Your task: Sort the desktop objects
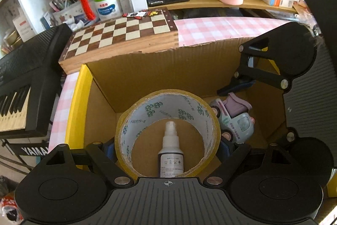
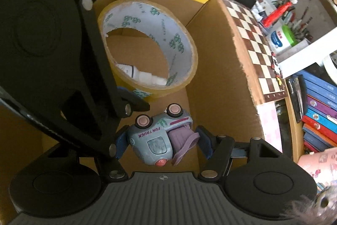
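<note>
Inside the open brown cardboard box (image 1: 134, 77), my left gripper (image 1: 167, 149) clamps the wide yellowish packing-tape roll (image 1: 168, 107); my right gripper (image 2: 163, 141) clamps the pale-blue toy truck (image 2: 151, 138) beside it.

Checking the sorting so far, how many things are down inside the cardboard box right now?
3: tape roll in the left gripper, toy truck in the right gripper, spray bottle on the box floor. More may be hidden.

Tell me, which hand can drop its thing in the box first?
Probably the right: its toy truck hangs over bare cardboard box floor. The left's tape roll is over a spray bottle.
</note>
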Available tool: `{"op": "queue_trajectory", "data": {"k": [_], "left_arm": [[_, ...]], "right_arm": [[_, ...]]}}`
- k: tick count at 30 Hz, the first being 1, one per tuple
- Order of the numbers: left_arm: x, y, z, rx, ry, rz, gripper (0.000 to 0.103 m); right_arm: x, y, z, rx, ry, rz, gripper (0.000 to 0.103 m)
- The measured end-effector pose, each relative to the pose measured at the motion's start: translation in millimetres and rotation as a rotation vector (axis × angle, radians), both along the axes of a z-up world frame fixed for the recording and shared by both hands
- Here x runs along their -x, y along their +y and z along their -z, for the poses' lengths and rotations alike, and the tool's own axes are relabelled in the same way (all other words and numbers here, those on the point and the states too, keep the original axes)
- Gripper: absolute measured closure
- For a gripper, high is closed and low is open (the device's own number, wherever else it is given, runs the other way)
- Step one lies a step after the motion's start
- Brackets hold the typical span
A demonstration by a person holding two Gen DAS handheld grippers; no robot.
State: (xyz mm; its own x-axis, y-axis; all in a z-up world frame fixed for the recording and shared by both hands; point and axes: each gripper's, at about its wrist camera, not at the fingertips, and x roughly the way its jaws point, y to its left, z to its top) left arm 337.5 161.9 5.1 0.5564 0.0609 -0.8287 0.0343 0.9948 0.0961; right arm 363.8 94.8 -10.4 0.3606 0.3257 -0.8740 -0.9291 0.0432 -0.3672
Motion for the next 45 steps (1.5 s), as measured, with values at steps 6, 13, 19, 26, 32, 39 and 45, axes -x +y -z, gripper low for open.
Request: {"op": "queue_trajectory", "data": {"k": [6,13,19,26,32,39,45], "left_arm": [[-0.4,-0.8,-0.3,-0.001,0.001,-0.004,0.015],[4.7,4.5,-4.2,0.039,-0.045,-0.032,0.012],[19.7,4.9,-18.7,0.053,-0.129,-0.039,0.006],[44.8,-4.1,-45.6,0.052,-0.226,-0.027,0.006],[71.5,-11.0,-69.1,0.054,-0.316,-0.038,0.006],[104.3,-18.8,-85.9,0.037,-0.386,-0.042,0.005],[137.6,-20.0,-92.3,0.048,-0.429,-0.078,0.003]], "right_arm": [[1.9,1.6,2.0,0.022,0.006,-0.01,0.038],[2.9,-0.2,-2.0,-0.016,0.008,0.006,0.03],[5.7,-13.5,-19.0,-0.117,-0.017,0.048,0.02],[9.5,-41.0,-54.0,-0.254,-0.062,0.167,0.02],[22.6,-62.1,-76.1,-0.365,-0.101,0.282,0.02],[50.1,-91.9,-89.4,-0.447,-0.139,0.392,0.02],[75.3,-117.5,-103.1,-0.549,-0.151,0.545,0.02]]}}
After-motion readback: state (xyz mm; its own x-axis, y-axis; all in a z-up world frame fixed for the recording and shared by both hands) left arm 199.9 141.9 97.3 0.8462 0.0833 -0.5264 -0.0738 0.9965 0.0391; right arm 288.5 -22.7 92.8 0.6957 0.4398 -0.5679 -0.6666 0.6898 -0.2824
